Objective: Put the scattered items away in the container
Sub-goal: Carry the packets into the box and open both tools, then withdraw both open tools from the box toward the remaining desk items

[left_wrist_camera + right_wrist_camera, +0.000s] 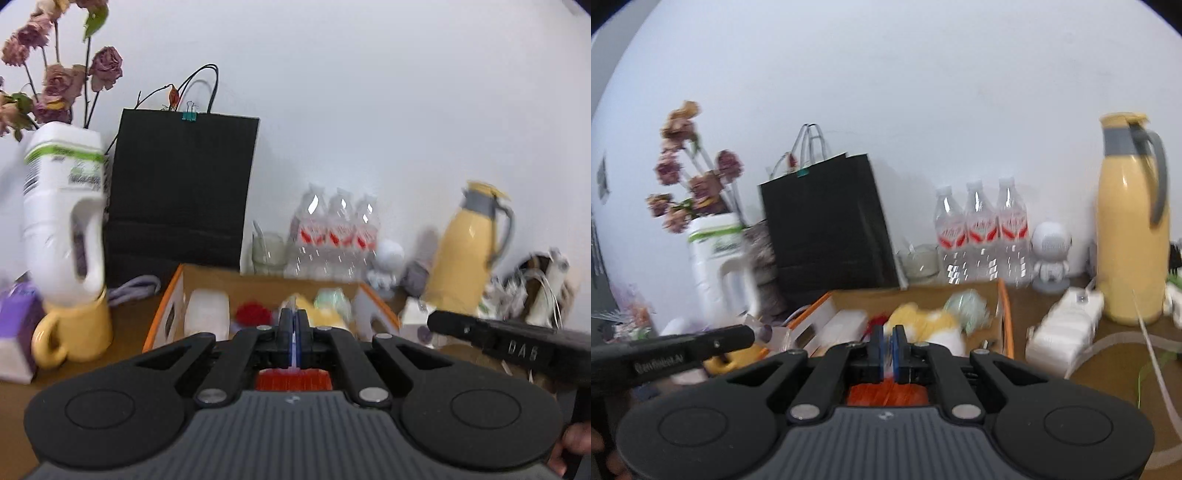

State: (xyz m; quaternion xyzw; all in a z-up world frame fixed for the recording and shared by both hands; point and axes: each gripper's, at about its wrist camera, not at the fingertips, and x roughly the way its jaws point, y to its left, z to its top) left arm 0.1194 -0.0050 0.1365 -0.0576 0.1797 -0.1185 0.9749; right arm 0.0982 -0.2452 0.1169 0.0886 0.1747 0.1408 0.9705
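Both grippers, left [294, 325] and right [888, 341], have their fingers pressed together on nothing, just short of the box [1004, 306]. The toys [923, 321] already lie inside it. The step looks like pulling away, so lift clear of the box rim and avoid the bottle [62, 214] and jug [1130, 229]. Blur smears the box contents; the desk [1108, 369] below both grippers is hidden, so stray items cannot be ruled out.

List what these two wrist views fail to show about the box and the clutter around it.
- Cardboard box floor: hidden by the left gripper in the left view, by the right gripper in the right.
- Yellow-and-white soft item: too blurred to identify.
- Tangle beside the yellow jug: blurred, partly behind the other gripper's body.
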